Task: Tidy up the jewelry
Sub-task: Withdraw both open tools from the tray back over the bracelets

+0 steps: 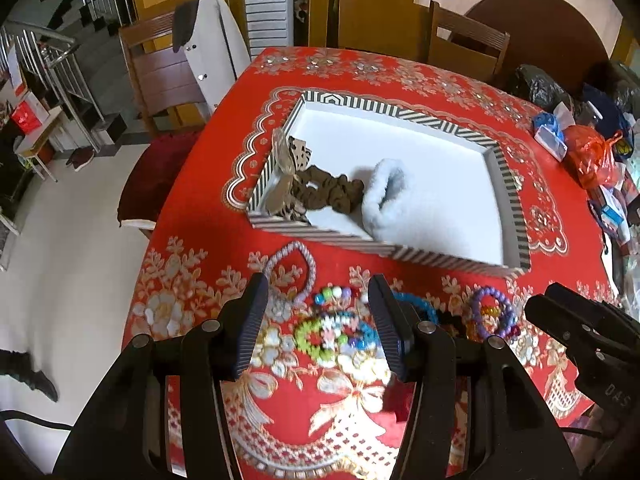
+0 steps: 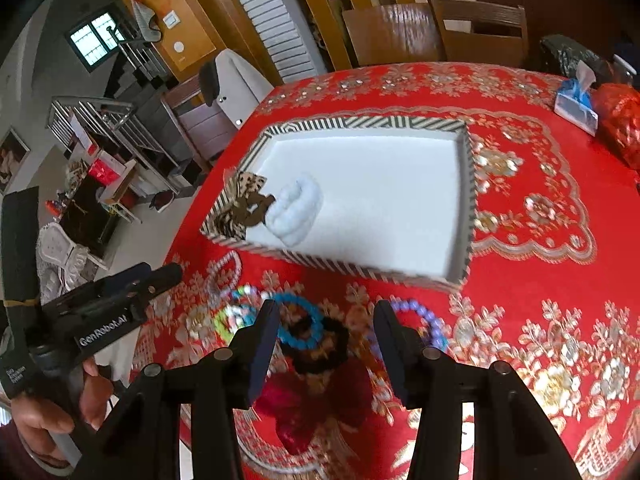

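Note:
A striped-rim white tray (image 1: 400, 114) (image 2: 466, 184) sits on the red tablecloth. It holds a white fluffy scrunchie (image 1: 384, 196) (image 2: 296, 208), a brown scrunchie (image 1: 328, 194) and a leopard bow (image 1: 288, 160) (image 2: 244, 192). In front of it lie a lilac cord bracelet (image 1: 294, 272), a multicolour bead bracelet (image 1: 332, 332), a blue bead bracelet (image 2: 300, 324), a black scrunchie (image 2: 320, 344), a purple bead bracelet (image 1: 492, 312) (image 2: 424, 320) and a dark red scrunchie (image 2: 316, 404). My left gripper (image 1: 318, 328) is open above the multicolour bracelet. My right gripper (image 2: 326, 344) is open above the blue bracelet and black scrunchie.
Tissue pack (image 2: 576, 104), red plastic bag (image 1: 592, 156) and black bags (image 1: 536, 84) crowd the table's right side. Wooden chairs (image 2: 476, 28) stand behind the table, one with a white coat (image 1: 216, 48) at the left. The table's left edge drops to the floor.

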{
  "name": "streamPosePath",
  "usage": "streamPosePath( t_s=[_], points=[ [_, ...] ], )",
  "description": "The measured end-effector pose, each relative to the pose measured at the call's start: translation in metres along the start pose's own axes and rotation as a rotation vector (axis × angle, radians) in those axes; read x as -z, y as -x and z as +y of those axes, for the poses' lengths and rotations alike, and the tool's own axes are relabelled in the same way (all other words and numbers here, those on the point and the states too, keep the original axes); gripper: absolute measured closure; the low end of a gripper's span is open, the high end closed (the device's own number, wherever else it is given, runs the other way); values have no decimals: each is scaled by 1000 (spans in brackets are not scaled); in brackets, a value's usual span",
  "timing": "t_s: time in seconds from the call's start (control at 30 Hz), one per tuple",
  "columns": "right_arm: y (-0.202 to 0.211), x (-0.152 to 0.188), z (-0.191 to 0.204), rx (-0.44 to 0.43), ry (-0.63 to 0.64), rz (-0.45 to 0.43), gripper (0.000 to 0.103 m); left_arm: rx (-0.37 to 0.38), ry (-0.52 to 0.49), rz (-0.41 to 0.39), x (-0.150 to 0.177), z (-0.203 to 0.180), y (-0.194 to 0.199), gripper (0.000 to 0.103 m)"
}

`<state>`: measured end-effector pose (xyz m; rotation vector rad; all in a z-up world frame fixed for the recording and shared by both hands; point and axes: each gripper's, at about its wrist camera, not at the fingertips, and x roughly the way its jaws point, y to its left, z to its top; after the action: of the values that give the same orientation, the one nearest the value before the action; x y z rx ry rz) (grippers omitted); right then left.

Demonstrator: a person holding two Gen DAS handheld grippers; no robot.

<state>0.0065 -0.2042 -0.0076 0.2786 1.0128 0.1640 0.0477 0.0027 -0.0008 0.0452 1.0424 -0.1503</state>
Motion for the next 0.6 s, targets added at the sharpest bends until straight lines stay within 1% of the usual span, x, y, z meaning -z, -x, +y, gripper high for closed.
streamPosePath(
  t_s=[0.07,0.13,0.23,0.4,0.5,0.6],
  points=[
    [4,8,-3,1,2,3,55,-5,1,-1,8,-3,5,49],
    [9,14,-5,2,7,3,54,-4,3,-3,13,-5,9,44],
    [15,23,-7,-1,12,5,49,-6,3,-3,21,-9,15,44],
    [23,35,-7,-4,23,7,49,-6,2,-10,33,-14,24,44],
    [27,42,-8,-5,31,12,48,22,8,-19,40,-16,30,44],
    [29,48,-10,2,39,16,48,20,11,-31,44,-17,35,44]
  ],
)
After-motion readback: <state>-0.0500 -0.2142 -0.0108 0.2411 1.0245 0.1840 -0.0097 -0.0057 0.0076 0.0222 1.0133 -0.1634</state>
